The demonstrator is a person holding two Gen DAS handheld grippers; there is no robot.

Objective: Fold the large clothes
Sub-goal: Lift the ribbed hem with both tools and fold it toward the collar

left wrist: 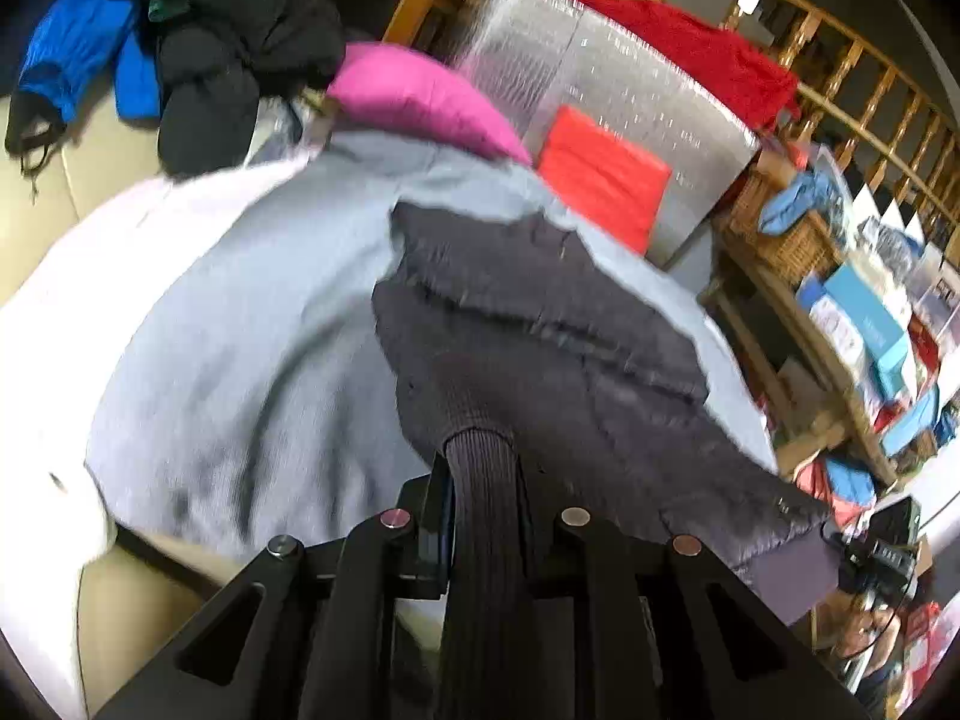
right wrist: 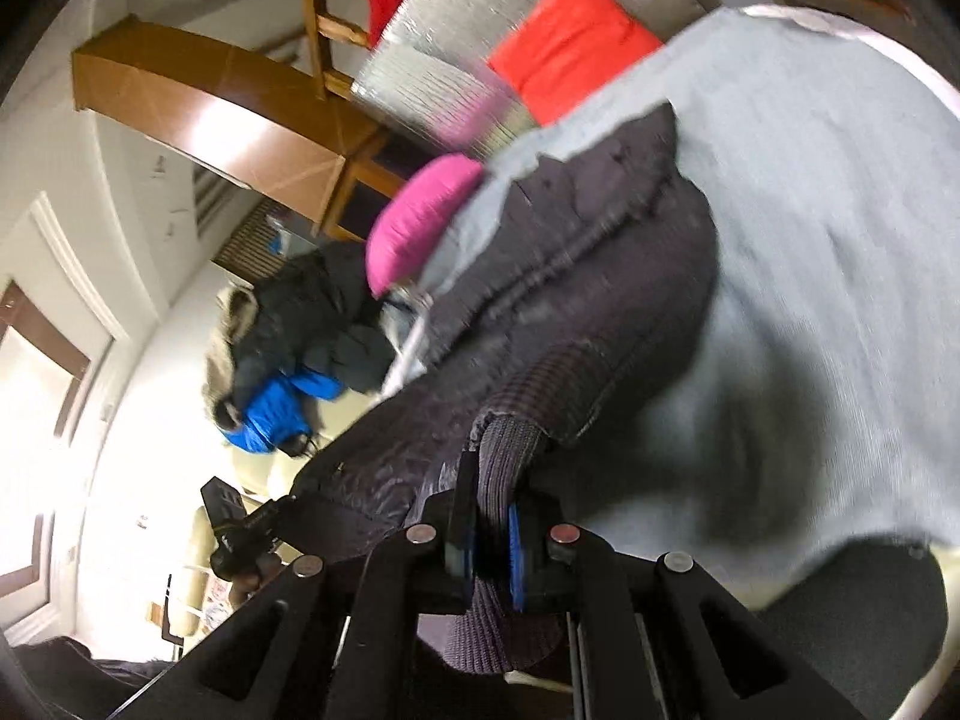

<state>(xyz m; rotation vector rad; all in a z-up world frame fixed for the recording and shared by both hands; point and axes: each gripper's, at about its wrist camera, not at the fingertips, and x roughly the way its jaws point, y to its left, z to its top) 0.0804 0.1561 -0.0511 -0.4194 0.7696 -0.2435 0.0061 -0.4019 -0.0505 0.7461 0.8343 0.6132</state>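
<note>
A dark grey puffer jacket lies on a light grey cloth spread over the work surface. My left gripper is shut on the jacket's ribbed knit cuff, which runs back between its black fingers. In the right wrist view the same jacket hangs tilted, and my right gripper is shut on another ribbed cuff, pinched between blue-padded fingers. The jacket's hem stretches between the two grippers, lifted off the cloth.
A pink folded garment, an orange folded one and a red one rest near a silver foil mat. Black and blue jackets are piled at the far left. Wooden railing and cluttered shelves stand right.
</note>
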